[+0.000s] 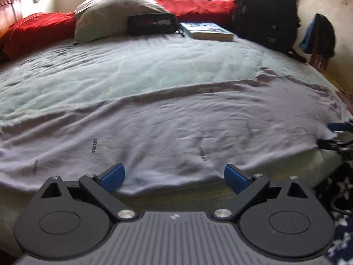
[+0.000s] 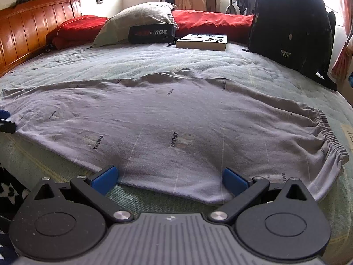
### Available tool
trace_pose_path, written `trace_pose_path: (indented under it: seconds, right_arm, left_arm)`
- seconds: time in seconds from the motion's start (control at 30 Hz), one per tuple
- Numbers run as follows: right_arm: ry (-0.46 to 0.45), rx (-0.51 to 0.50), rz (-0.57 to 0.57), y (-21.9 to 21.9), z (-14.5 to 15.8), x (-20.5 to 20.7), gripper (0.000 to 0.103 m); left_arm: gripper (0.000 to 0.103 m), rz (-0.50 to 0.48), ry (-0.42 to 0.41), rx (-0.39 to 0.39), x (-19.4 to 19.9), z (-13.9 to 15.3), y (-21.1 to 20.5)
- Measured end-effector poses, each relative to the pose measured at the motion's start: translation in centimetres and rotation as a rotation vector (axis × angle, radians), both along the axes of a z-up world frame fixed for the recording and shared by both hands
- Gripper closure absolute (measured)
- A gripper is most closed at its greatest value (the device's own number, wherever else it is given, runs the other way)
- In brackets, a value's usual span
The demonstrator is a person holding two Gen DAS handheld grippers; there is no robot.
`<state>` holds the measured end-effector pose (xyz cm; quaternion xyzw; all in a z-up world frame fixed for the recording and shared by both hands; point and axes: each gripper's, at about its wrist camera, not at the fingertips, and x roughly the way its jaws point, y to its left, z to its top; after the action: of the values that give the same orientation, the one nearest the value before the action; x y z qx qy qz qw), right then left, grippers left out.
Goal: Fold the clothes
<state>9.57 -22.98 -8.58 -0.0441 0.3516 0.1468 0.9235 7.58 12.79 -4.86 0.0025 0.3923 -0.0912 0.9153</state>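
Both grippers, left gripper (image 1: 174,177) and right gripper (image 2: 171,180), sit spread wide at the near hem of the grey printed cotton garment (image 2: 167,128), pinching nothing; it lies flat across the pale green bed (image 2: 154,61), below a black backpack (image 2: 289,24) and white paperback book (image 2: 204,42)

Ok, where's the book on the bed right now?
The book lies flat at the far end of the bed, between the black pouch on its left and the backpack on its right, just in front of the red blanket.
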Motion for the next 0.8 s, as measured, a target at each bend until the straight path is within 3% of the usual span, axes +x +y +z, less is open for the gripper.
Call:
trace_pose_path:
  seconds: [0.13, 0.2, 0.27, 0.5, 0.7, 0.8]
  right_arm:
    - [0.006, -0.010, -0.008, 0.2, 0.1, 0.0, 0.000]
    - [0.017, -0.024, -0.011, 0.4, 0.3, 0.0, 0.000]
    - [0.035, -0.042, -0.008, 0.6, 0.6, 0.1, 0.000]
    - [0.089, -0.066, 0.000, 1.1, 1.9, 1.1, 0.000]
    - [0.041, -0.010, 0.011, 2.9, 4.8, 1.6, 0.000]
    - [0.018, -0.019, 0.027, 4.3, 5.2, 1.5, 0.000]
  left_arm:
    - [0.006, 0.041, -0.086, -0.011, 1.0, 1.3, 1.9]
    - [0.006, 0.117, -0.062, -0.031, 1.7, 0.5, 3.4]
    - [0.006, 0.193, 0.015, -0.064, 2.0, -1.0, 4.8]
    - [0.005, 0.125, -0.010, -0.135, 0.5, 0.8, 8.1]
    - [0.005, 0.250, -0.082, -0.179, 4.7, 1.3, 13.3]
    - [0.006, 0.381, -0.056, -0.126, 5.9, -0.6, 15.9]
